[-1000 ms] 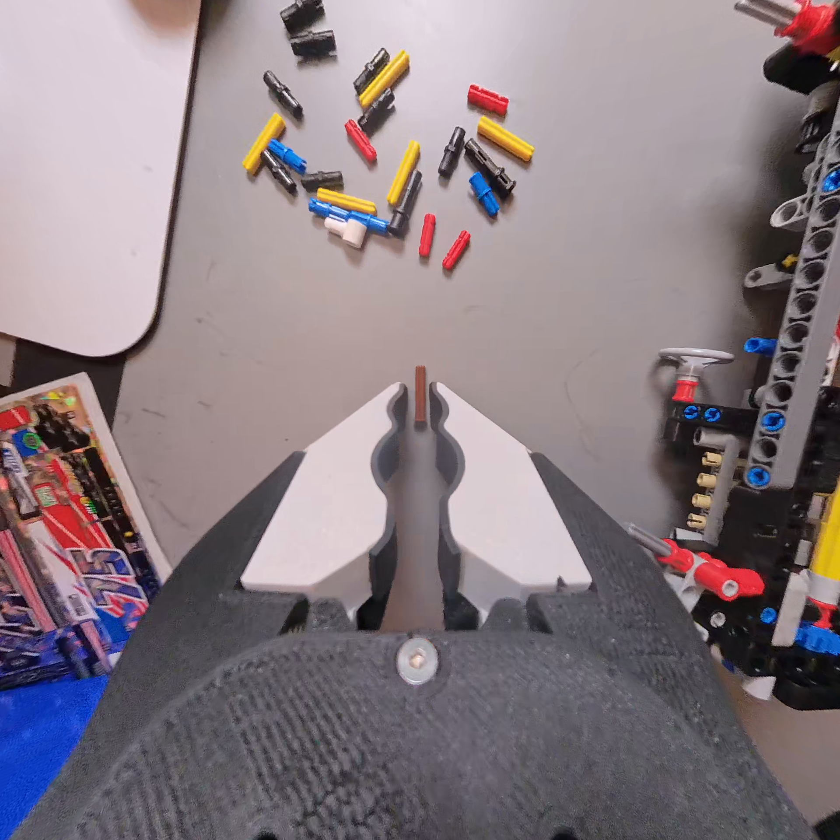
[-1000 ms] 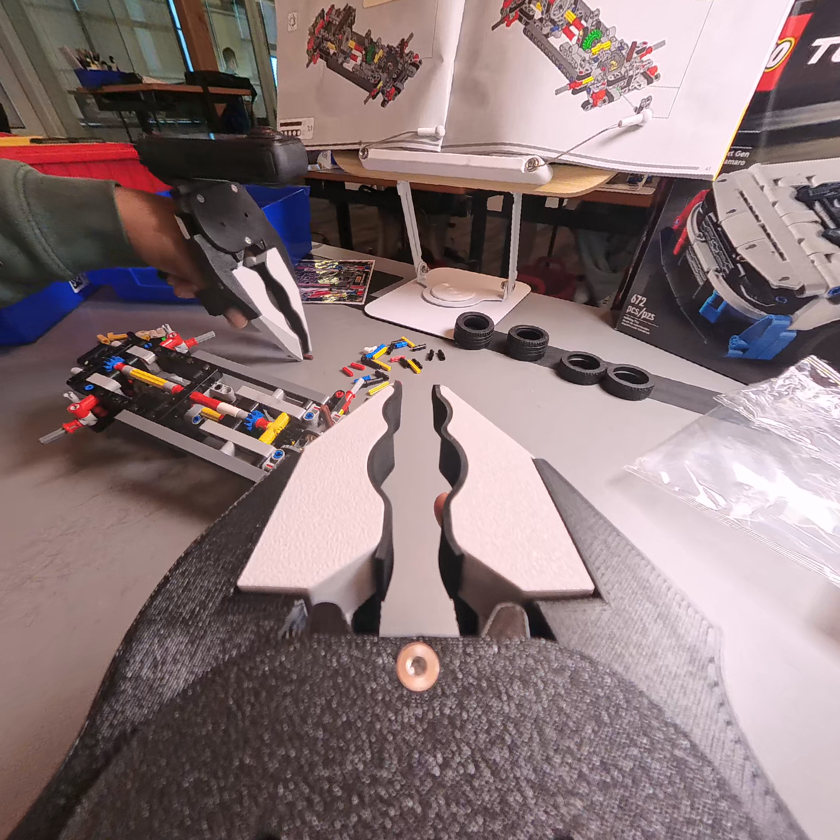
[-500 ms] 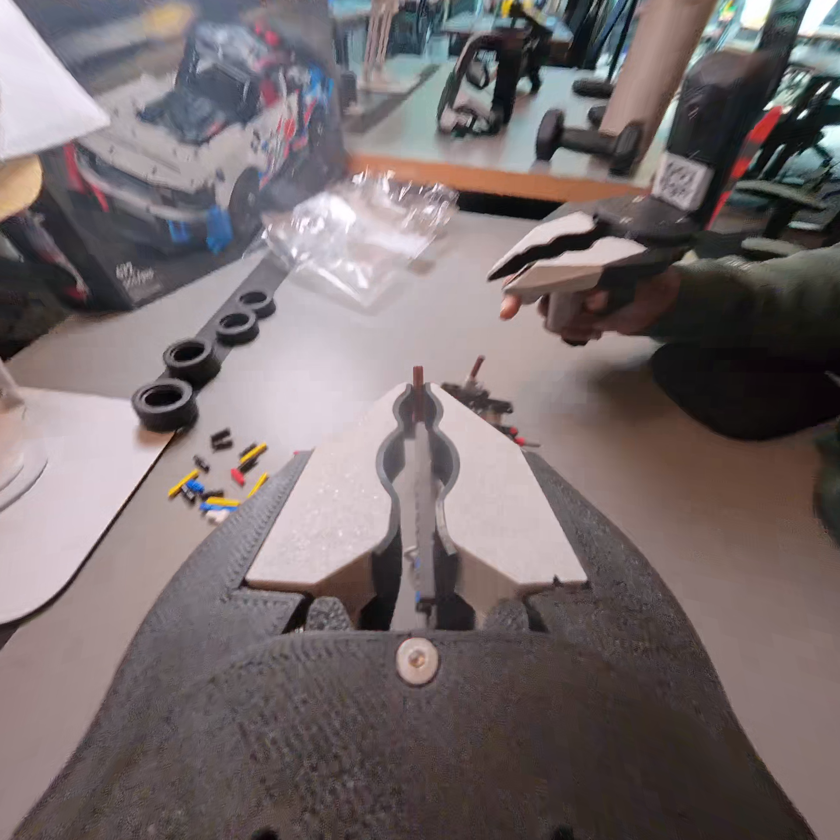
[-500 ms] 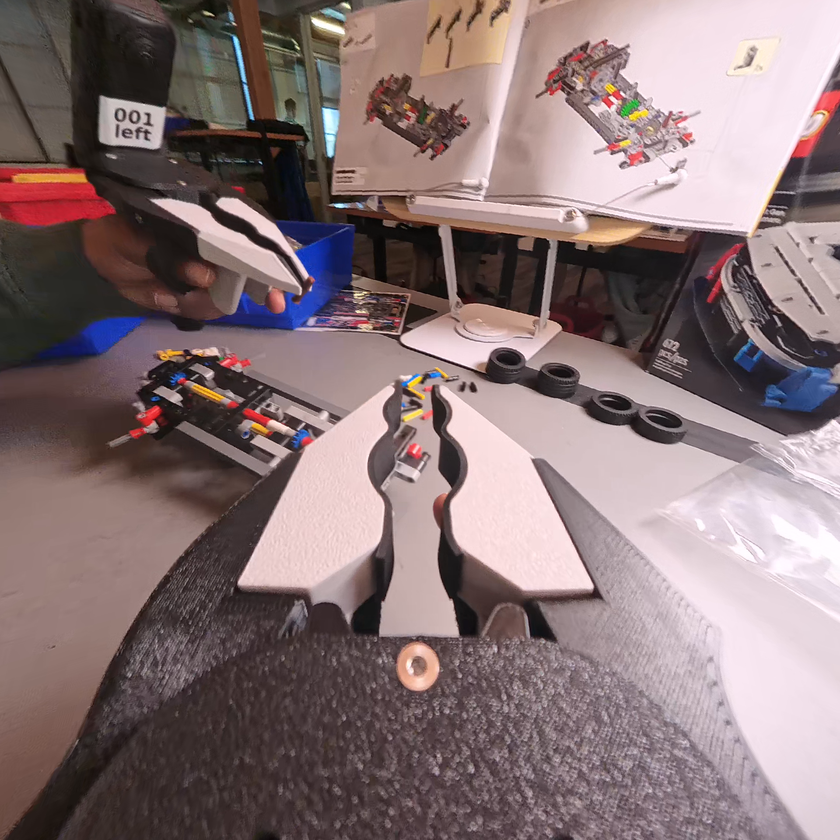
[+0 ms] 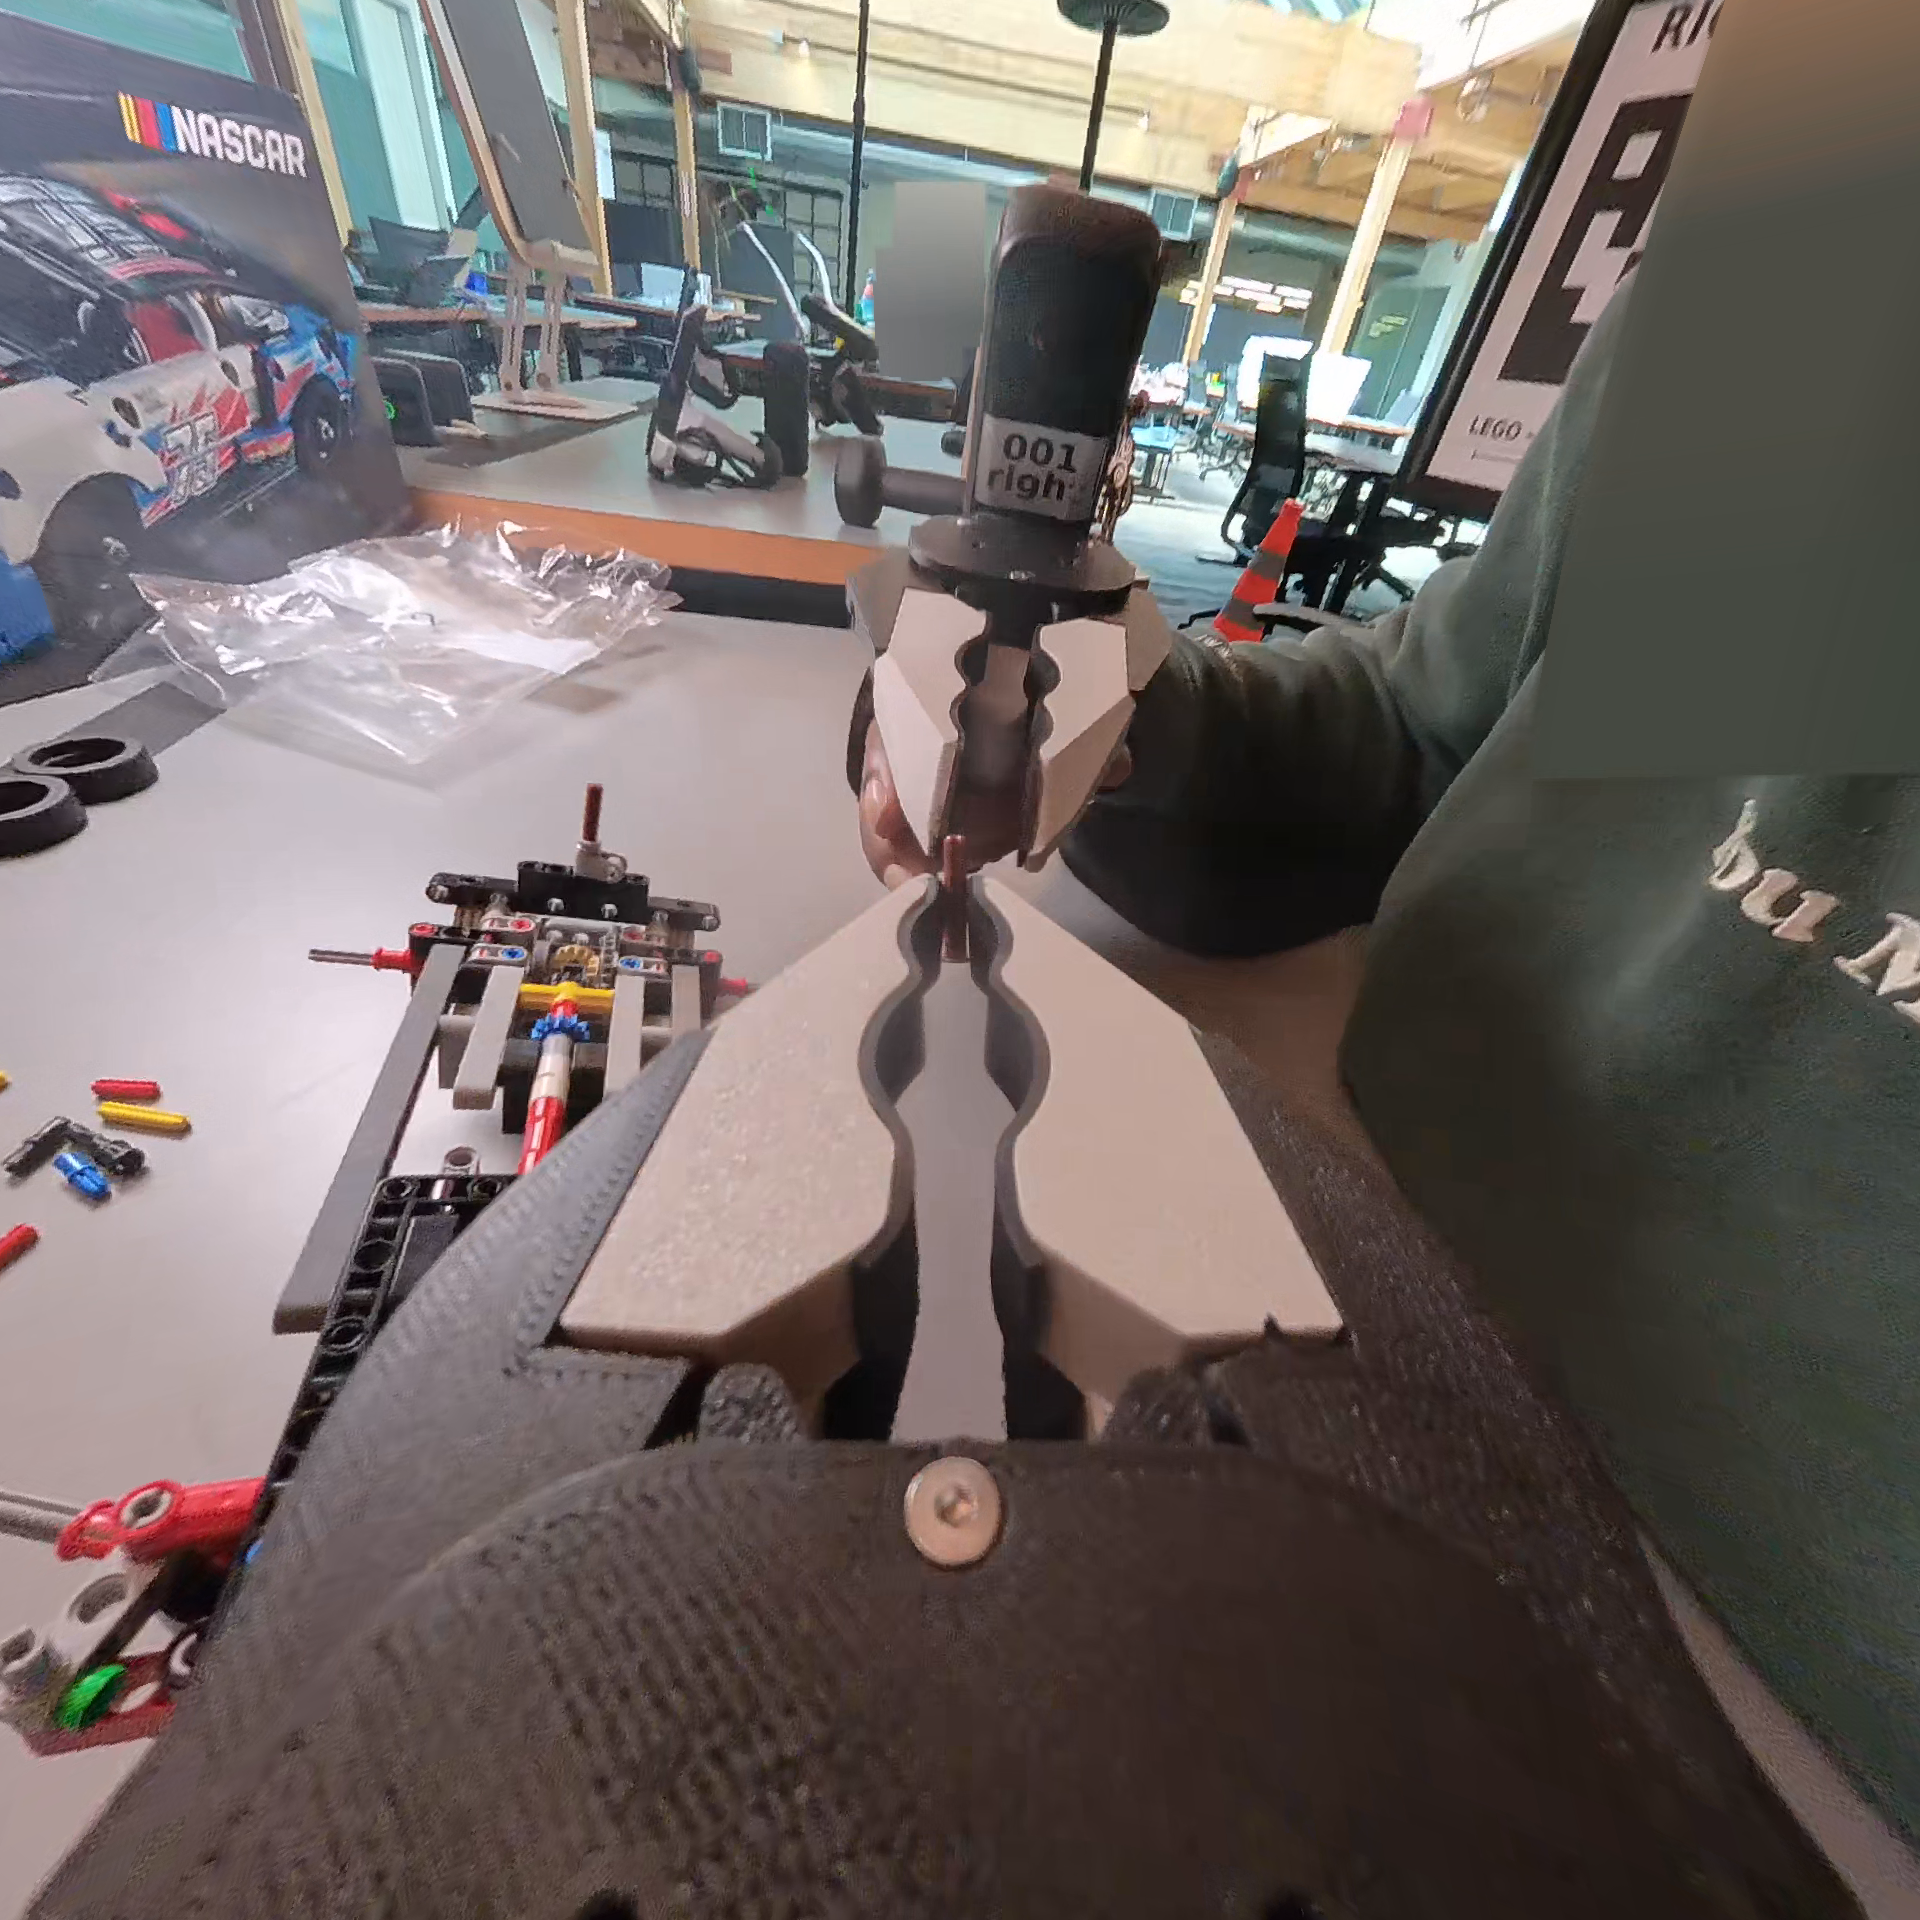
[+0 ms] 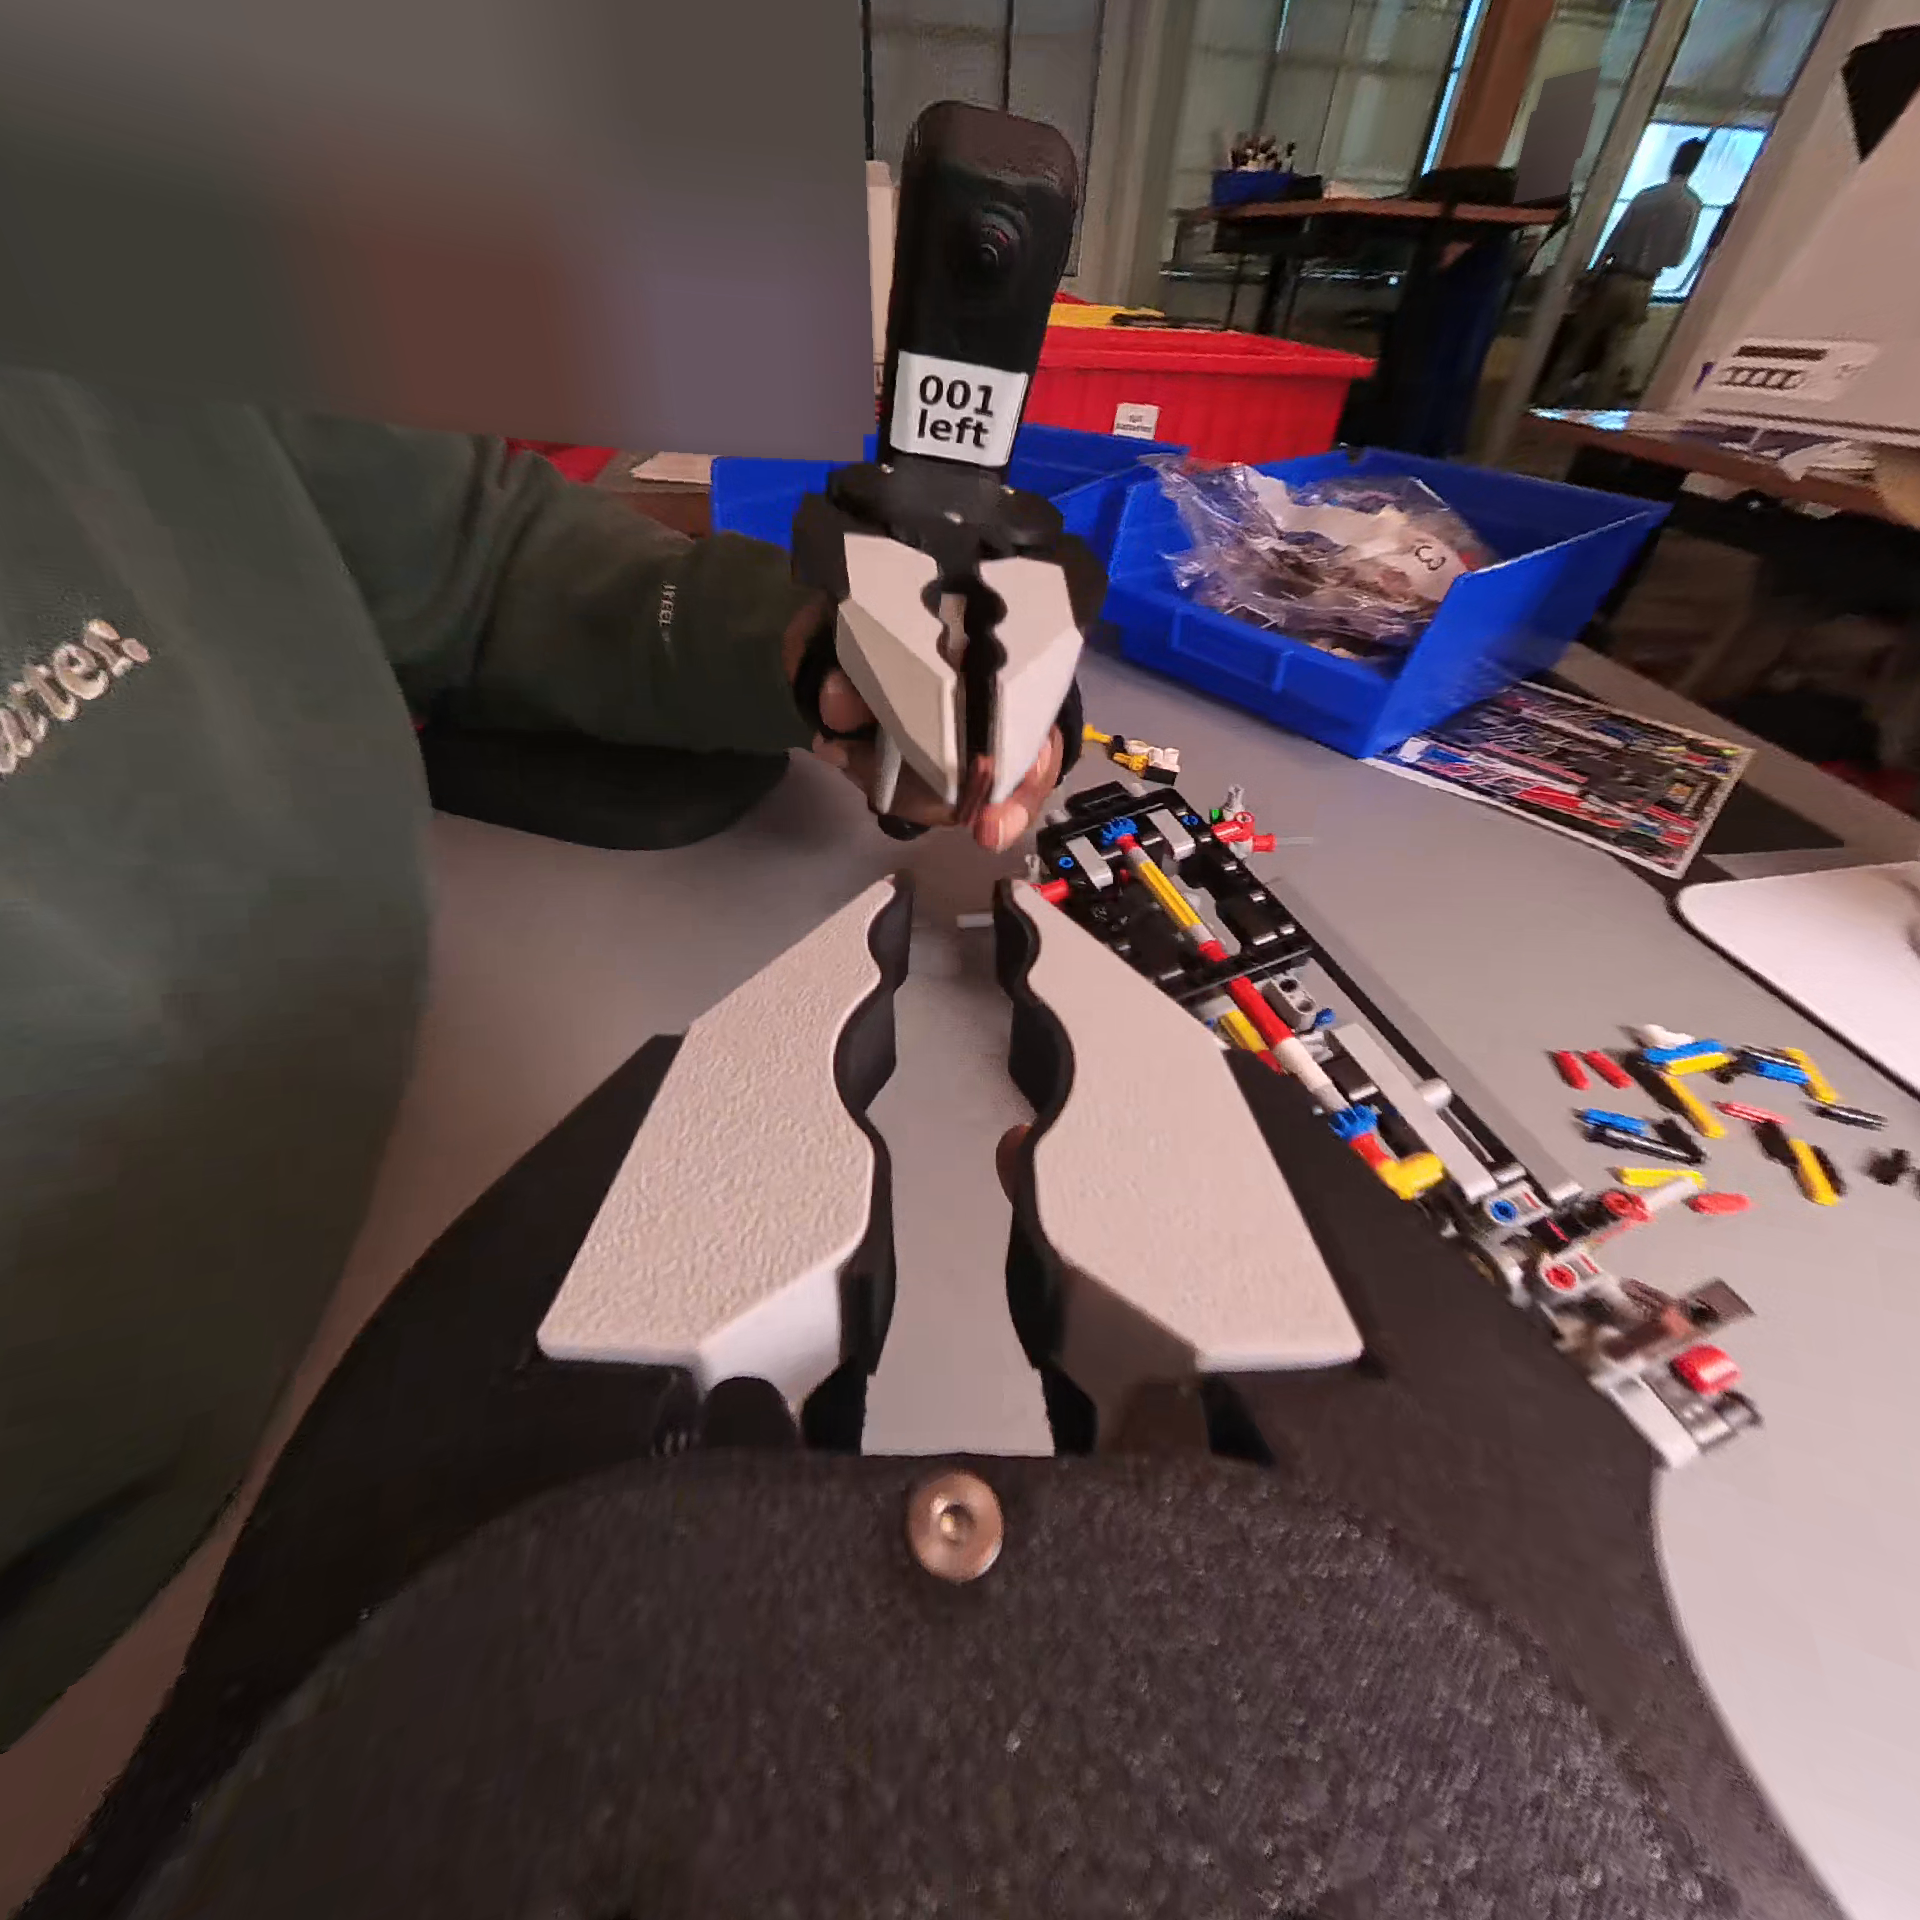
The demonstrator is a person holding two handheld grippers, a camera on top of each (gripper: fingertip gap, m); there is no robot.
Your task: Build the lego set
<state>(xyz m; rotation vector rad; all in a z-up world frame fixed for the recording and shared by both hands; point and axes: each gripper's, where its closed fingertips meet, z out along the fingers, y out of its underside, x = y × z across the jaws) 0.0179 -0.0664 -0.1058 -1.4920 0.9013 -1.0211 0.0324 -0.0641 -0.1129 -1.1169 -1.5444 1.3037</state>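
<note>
My left gripper (image 5: 952,885) is shut on a small brown pin (image 5: 952,914) that sticks out past its tips. My right gripper (image 6: 951,896) is open and empty. The two grippers point at each other, tip to tip and close, above the grey table. In the left wrist view the right gripper (image 5: 985,847) stands just behind the pin. In the right wrist view the left gripper (image 6: 971,795) holds the pin (image 6: 975,781) just beyond my right tips. The partly built chassis (image 5: 551,997) lies on the table, also in the right wrist view (image 6: 1247,997). Several loose pins (image 6: 1714,1112) lie beside it.
Black tyres (image 5: 62,779), a clear plastic bag (image 5: 395,644) and the set's box (image 5: 156,312) are at the far left. A blue bin with bagged parts (image 6: 1351,623), a sticker sheet (image 6: 1569,769) and a white stand base (image 6: 1829,956) are in the right wrist view. A green-sleeved person is close. My two grippers' fingertips are within a few centimetres of each other.
My left gripper has lifted from above the loose pins and swung round toward the right gripper, still holding the brown pin. My right gripper has turned to face it.
</note>
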